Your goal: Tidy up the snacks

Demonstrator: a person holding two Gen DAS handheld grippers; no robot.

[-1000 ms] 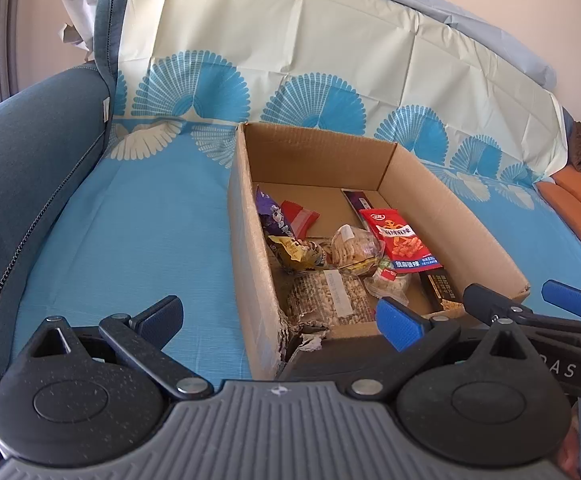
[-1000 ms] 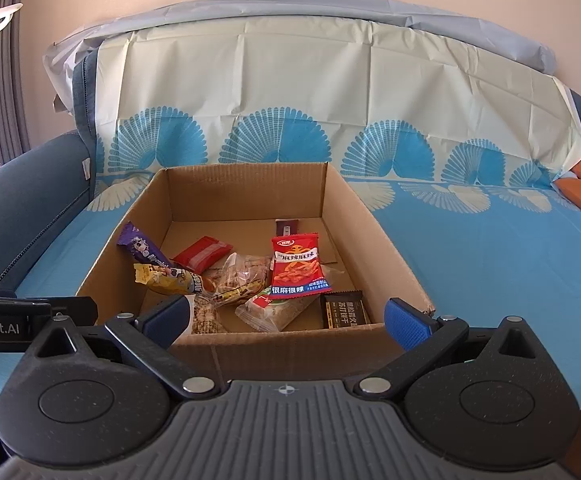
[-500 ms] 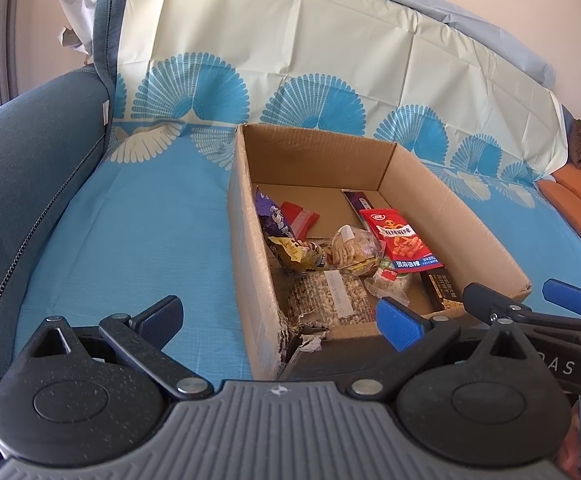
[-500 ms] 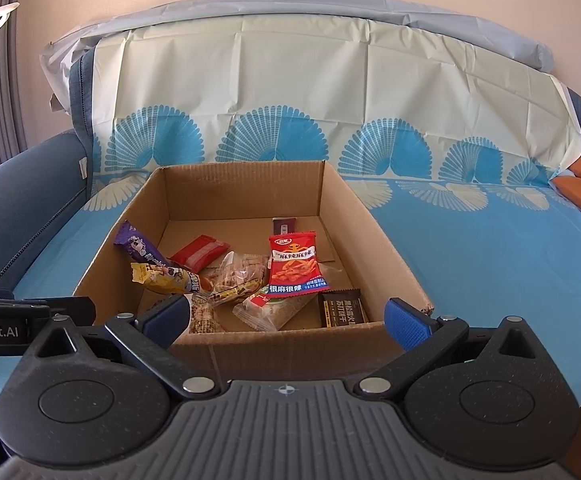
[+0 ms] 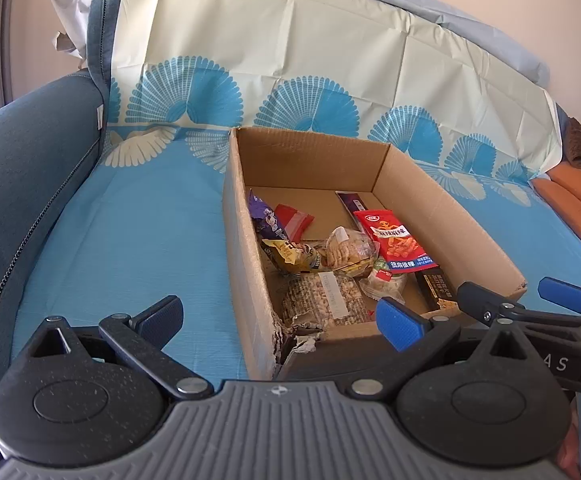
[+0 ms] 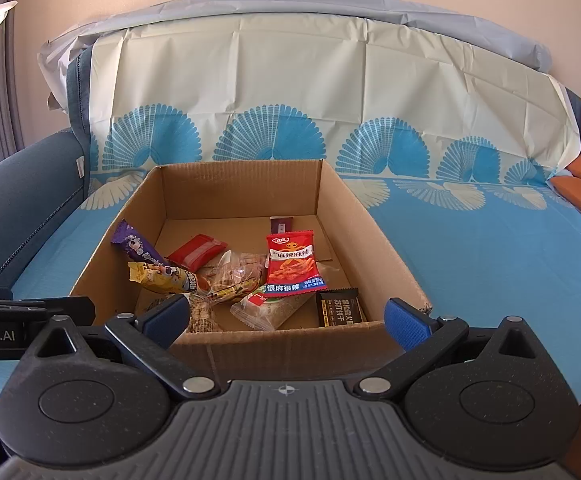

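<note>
Both the left gripper [image 5: 278, 316] and right gripper [image 6: 286, 316] hover with jaws spread and holding nothing, just short of the cardboard box's [image 6: 290, 346] near wall. Best to lift over that wall, then pinch 1 packet by its edge. The snacks lie piled inside: a red spicy-strip packet [image 6: 292, 262] on top, a dark bar [image 6: 340, 306] nearest right, a purple wrapper [image 6: 136, 246] left.
</note>
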